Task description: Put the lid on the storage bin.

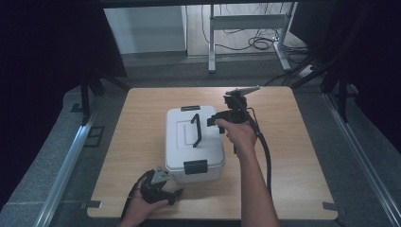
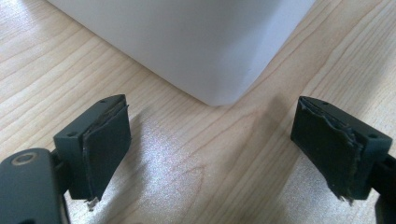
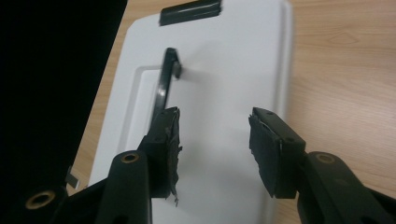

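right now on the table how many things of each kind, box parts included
white box: 1
black carry handle: 1
black latches, far and near: 2
hand-held grippers, left and right: 2
total: 6

Quick count: one white lidded box (image 1: 194, 139) on the bench (image 1: 293, 156), with one upright black handle (image 1: 196, 130), two black latches (image 1: 195, 166), and two claws total.
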`<state>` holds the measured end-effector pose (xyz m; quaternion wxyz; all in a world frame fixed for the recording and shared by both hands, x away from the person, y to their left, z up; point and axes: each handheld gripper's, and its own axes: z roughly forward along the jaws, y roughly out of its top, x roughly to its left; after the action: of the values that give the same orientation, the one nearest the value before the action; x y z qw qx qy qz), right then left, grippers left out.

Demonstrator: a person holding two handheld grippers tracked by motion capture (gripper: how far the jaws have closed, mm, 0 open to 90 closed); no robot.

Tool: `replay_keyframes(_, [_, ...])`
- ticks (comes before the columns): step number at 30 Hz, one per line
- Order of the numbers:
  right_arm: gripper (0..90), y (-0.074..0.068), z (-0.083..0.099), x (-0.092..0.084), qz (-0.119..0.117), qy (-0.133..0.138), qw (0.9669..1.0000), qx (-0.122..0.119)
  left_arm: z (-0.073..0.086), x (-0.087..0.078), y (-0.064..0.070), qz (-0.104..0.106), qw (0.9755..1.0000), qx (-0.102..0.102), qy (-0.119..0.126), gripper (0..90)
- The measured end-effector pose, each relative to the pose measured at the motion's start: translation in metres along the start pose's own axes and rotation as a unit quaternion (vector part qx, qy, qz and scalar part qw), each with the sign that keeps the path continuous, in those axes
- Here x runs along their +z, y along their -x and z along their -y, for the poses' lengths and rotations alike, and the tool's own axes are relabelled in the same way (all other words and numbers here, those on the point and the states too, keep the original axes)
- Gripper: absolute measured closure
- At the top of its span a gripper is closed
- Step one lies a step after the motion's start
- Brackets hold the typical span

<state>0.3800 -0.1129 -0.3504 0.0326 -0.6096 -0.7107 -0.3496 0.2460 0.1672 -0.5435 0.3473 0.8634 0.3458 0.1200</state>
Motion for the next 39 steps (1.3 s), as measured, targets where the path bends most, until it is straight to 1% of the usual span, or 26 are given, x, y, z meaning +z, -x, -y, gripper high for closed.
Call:
replay_keyframes(6, [53.5,0.023,0.005,-0.013,0.003,0.012,0.9999,0.006,0.0,0.0,0.0,0.0,1.0,0.0,0.0,11.9])
replay_keyframes(9, [53.1,0.036,0.009,-0.018,0.01,0.016,0.9998,0.008,0.0,0.0,0.0,0.0,1.0,-0.001,0.0,12.0])
replay_keyframes(13, [53.0,0.055,0.015,-0.024,0.011,0.024,0.9994,0.02,0.0,0.0,0.0,0.0,1.0,-0.001,0.0,12.0])
replay_keyframes(14, [52.8,0.06,0.017,-0.026,0.013,0.025,0.9994,0.021,0.0,0.0,0.0,0.0,1.0,-0.001,0.0,12.0])
replay_keyframes(17, [52.5,0.075,0.023,-0.027,0.012,0.029,0.999,0.032,0.0,0.0,0.0,-0.001,1.0,-0.001,0.0,12.0])
replay_keyframes(18, [52.4,0.079,0.026,-0.027,0.016,0.029,0.999,0.031,0.0,0.0,0.0,-0.001,1.0,-0.001,0.0,12.0])
replay_keyframes(19, [52.2,0.084,0.028,-0.027,0.015,0.029,0.9988,0.036,0.0,0.0,0.0,-0.001,1.0,-0.001,0.001,12.0])
replay_keyframes(22, [51.7,0.096,0.034,-0.026,0.023,0.028,0.9987,0.036,0.0,0.0,0.0,-0.001,1.0,-0.001,0.001,11.9])
replay_keyframes(23, [51.6,0.101,0.037,-0.024,0.022,0.029,0.9986,0.039,0.0,0.0,0.0,-0.001,1.0,-0.001,0.001,12.0])
replay_keyframes(24, [51.6,0.105,0.039,-0.023,0.025,0.027,0.9985,0.04,0.0,0.0,0.0,-0.001,1.0,-0.001,0.001,12.0])
replay_keyframes(25, [51.6,0.108,0.041,-0.022,0.034,0.028,0.9984,0.037,0.0,0.0,0.0,-0.001,1.0,-0.001,0.001,11.9])
replay_keyframes(27, [51.5,0.115,0.045,-0.02,0.034,0.03,0.9982,0.04,0.0,0.0,0.0,-0.001,1.0,-0.001,0.001,12.0])
replay_keyframes(29, [51.3,0.118,0.048,-0.017,0.041,0.028,0.9981,0.036,0.0,0.0,0.0,-0.001,1.0,-0.001,0.001,12.0])
replay_keyframes(31, [51.1,0.122,0.052,-0.014,0.036,0.028,0.9982,0.038,0.0,0.0,0.0,-0.001,1.0,0.0,0.0,12.0])
replay_keyframes(33, [50.6,0.127,0.056,-0.01,0.045,0.026,0.9982,0.029,0.0,0.0,0.0,-0.001,1.0,0.0,0.0,12.0])
replay_keyframes(35, [50.0,0.133,0.06,-0.006,0.046,0.026,0.998,0.035,0.0,0.0,0.0,-0.001,1.0,0.0,0.0,12.0])
replay_keyframes(36, [49.7,0.136,0.063,-0.005,0.052,0.024,0.9978,0.031,0.0,0.0,0.0,-0.001,1.0,0.0,0.0,12.0])
replay_keyframes(39, [48.9,0.146,0.07,0.0,0.056,0.02,0.9977,0.031,0.0,0.0,0.0,-0.001,1.0,0.0,0.0,12.0])
